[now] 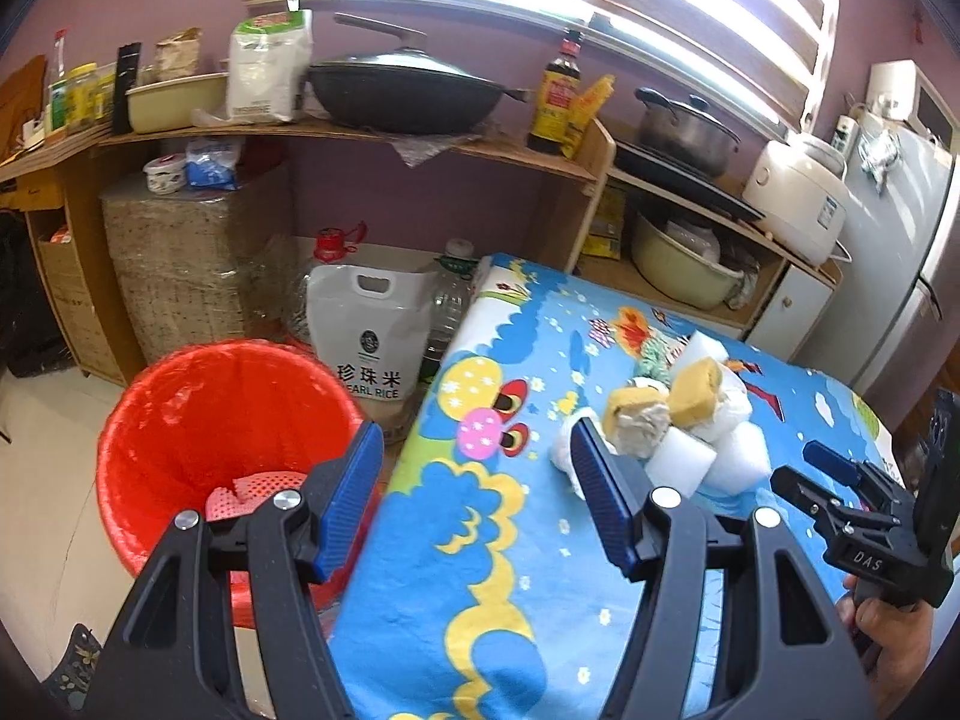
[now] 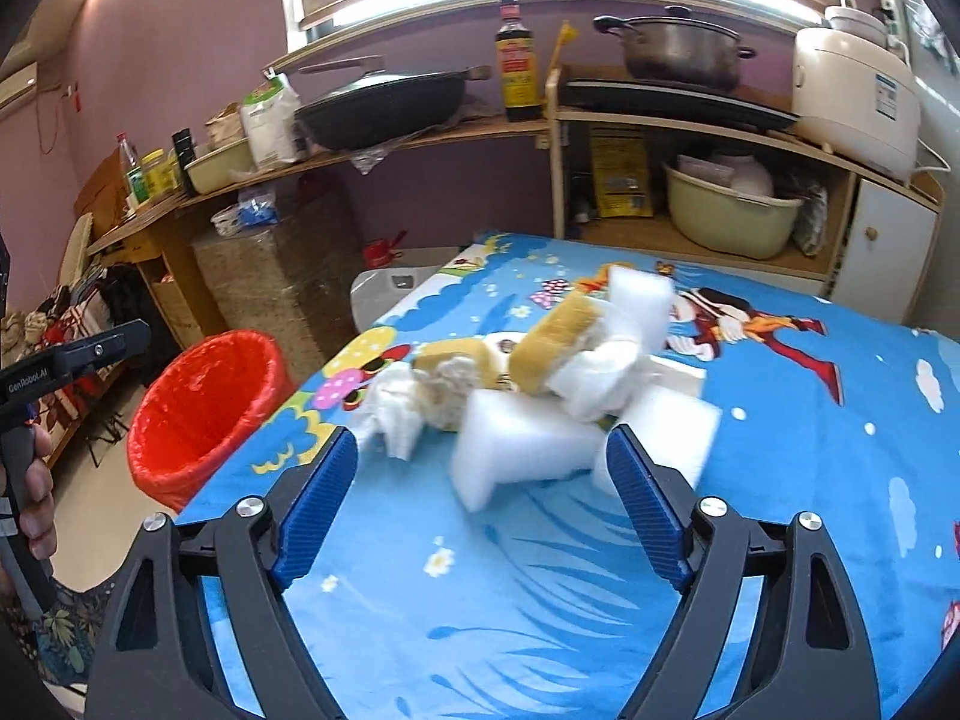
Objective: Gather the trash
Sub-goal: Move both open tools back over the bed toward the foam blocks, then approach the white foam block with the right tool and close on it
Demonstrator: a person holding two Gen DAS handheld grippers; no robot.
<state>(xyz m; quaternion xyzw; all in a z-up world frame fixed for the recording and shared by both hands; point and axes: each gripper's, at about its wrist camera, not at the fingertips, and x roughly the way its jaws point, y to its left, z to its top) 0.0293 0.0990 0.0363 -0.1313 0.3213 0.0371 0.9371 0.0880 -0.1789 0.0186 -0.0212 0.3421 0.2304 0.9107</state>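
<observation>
Left gripper (image 1: 477,492) stood with jaws wide apart and empty, at lower centre of its frame, straddling the table edge between the red trash bin (image 1: 180,420) at lower left and the trash pile. Right gripper (image 2: 480,501) was likewise spread and empty, just short of the white foam block (image 2: 516,450). Yellow sponges (image 2: 555,339) and crumpled tissue (image 2: 393,408) lay heaped mid-frame on the blue cartoon tablecloth (image 2: 810,480).

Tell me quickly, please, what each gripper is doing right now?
Left gripper: open, holding nothing.
Right gripper: open, holding nothing.
</observation>
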